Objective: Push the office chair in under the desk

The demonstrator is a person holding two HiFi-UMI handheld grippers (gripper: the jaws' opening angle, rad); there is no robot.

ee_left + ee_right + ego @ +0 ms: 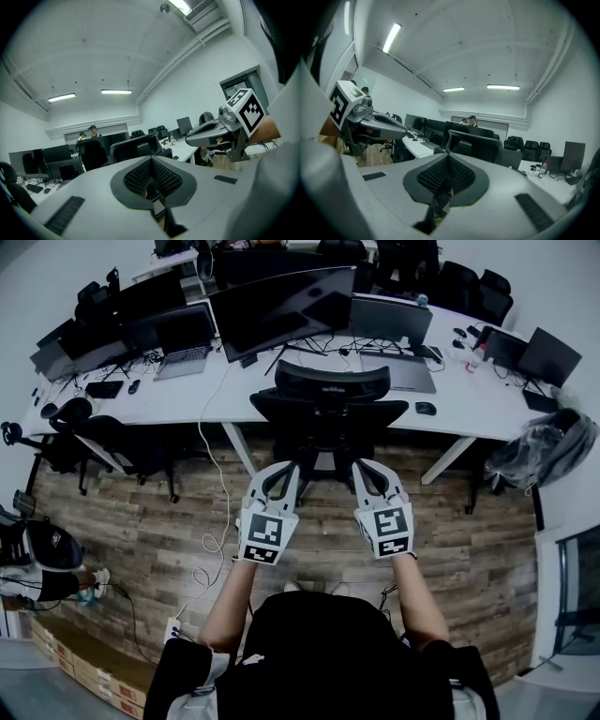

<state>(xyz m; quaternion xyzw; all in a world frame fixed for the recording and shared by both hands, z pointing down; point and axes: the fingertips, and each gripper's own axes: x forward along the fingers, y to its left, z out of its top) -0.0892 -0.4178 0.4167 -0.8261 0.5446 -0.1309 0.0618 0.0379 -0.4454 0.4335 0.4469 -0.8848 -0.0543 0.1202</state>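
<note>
A black office chair (328, 409) stands at the white desk (187, 404), its back towards me and its headrest (332, 381) at the desk edge. My left gripper (289, 468) and right gripper (364, 468) are held side by side just behind the chair's lower back, both shut with nothing in them. I cannot tell whether the tips touch the chair. In the left gripper view the shut left gripper (151, 160) points at the chair (136, 147), with the right gripper (220, 129) alongside. In the right gripper view the shut right gripper (447, 158) faces the chair (476, 143), and the left gripper (370, 122) is at the left.
A curved monitor (281, 306), laptops and keyboards crowd the desk. Another black chair (122, 442) stands at the left. A grey backpack (548, 446) leans at the right. A white cable (211, 540) runs over the wooden floor. Two people (469, 121) stand behind far monitors.
</note>
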